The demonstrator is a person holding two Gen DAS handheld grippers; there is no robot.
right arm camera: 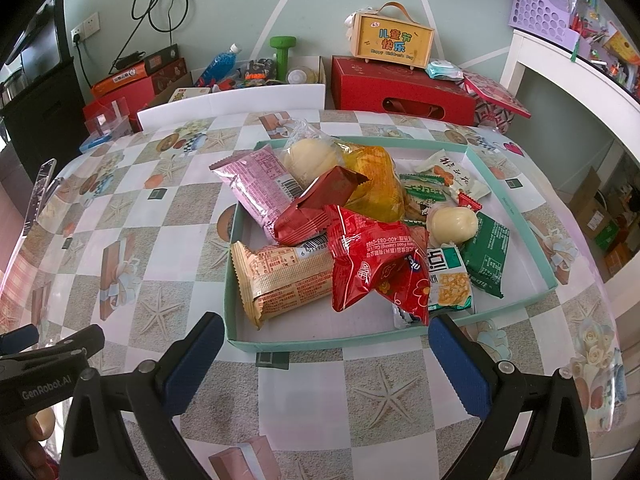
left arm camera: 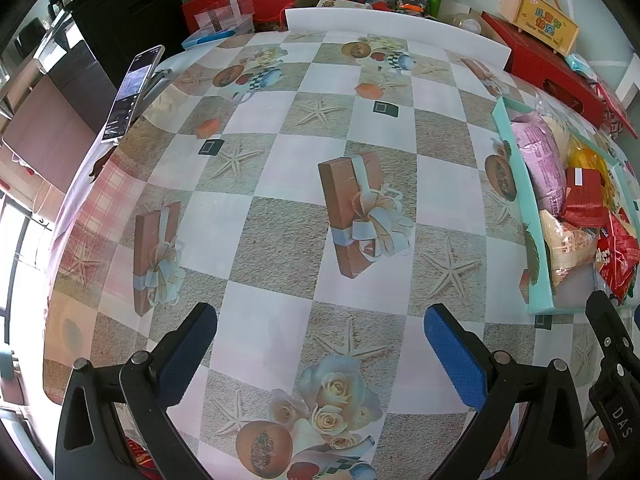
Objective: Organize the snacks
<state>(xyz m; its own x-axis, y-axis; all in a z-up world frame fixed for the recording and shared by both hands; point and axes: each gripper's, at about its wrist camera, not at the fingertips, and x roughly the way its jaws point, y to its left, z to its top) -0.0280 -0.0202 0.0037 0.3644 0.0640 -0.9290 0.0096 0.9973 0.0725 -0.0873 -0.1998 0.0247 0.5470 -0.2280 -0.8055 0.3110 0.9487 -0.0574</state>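
A shallow teal tray [right arm camera: 320, 345] on the patterned table holds a heap of snack packets: a pink pack [right arm camera: 260, 188], a beige wafer pack [right arm camera: 288, 276], red bags [right arm camera: 368, 268], a dark red bar [right arm camera: 320, 204], a yellow bag [right arm camera: 376, 184], green packets [right arm camera: 486, 256] and round white buns [right arm camera: 452, 222]. My right gripper [right arm camera: 326, 360] is open and empty, just short of the tray's near wall. My left gripper [left arm camera: 320, 354] is open and empty over bare tablecloth, left of the tray [left arm camera: 516, 184]. The right gripper's finger shows at the left wrist view's right edge [left arm camera: 608, 332].
A phone on a stand [left arm camera: 132, 92] sits at the table's left edge. A white foam board [left arm camera: 396, 28] lines the far edge. Behind it stand red boxes [right arm camera: 400, 88], a yellow toy case [right arm camera: 392, 40], a green dumbbell [right arm camera: 282, 56] and a blue bottle [right arm camera: 218, 62]. A white shelf [right arm camera: 560, 64] stands on the right.
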